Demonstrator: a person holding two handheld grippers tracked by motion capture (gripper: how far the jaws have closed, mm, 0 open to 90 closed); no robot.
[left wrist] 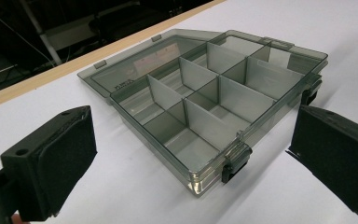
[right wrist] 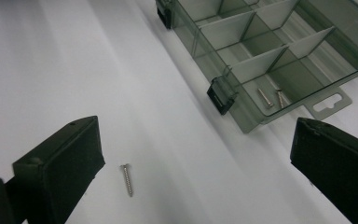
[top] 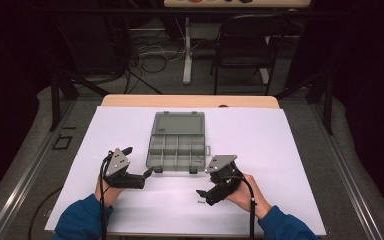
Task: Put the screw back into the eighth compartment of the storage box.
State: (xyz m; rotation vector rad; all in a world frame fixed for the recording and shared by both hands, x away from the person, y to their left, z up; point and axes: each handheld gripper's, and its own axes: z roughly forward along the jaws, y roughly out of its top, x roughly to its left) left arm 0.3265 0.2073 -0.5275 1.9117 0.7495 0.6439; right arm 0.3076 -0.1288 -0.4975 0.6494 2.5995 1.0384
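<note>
A white sheet (top: 280, 150) covers the bench top; a strip of wood bench edge (top: 190, 101) shows along the far side. A smoky clear plastic box (top: 177, 150) sits near the centre of the sheet, lid (top: 178, 124) swung fully back and lying flat toward the far edge. The tray is split by dividers into approx. eight compartments in two rows. Two black latches (left wrist: 235, 163) hang on the near wall of the box, and a hang tab (right wrist: 330, 103) sticks out from its right end. In the right gripper view, two small screws (right wrist: 270, 98) lie in the near compartment at the box's right end; the other compartments that can be seen hold nothing. One loose screw (right wrist: 127, 179) lies on the sheet near the near edge, apart from the box and just beside the right gripper (top: 203, 196), between its jaws as that gripper's camera sees it. Right gripper: jaws wide apart, nothing held, low over the sheet, tilted toward the screw. Left gripper (top: 139, 162): jaws wide apart, nothing held, near the box's near-left corner, pointed at the box, not touching it. Each gripper is held by a hand (top: 247, 192) in a blue sleeve (top: 82, 220) coming in from the near edge.
</note>
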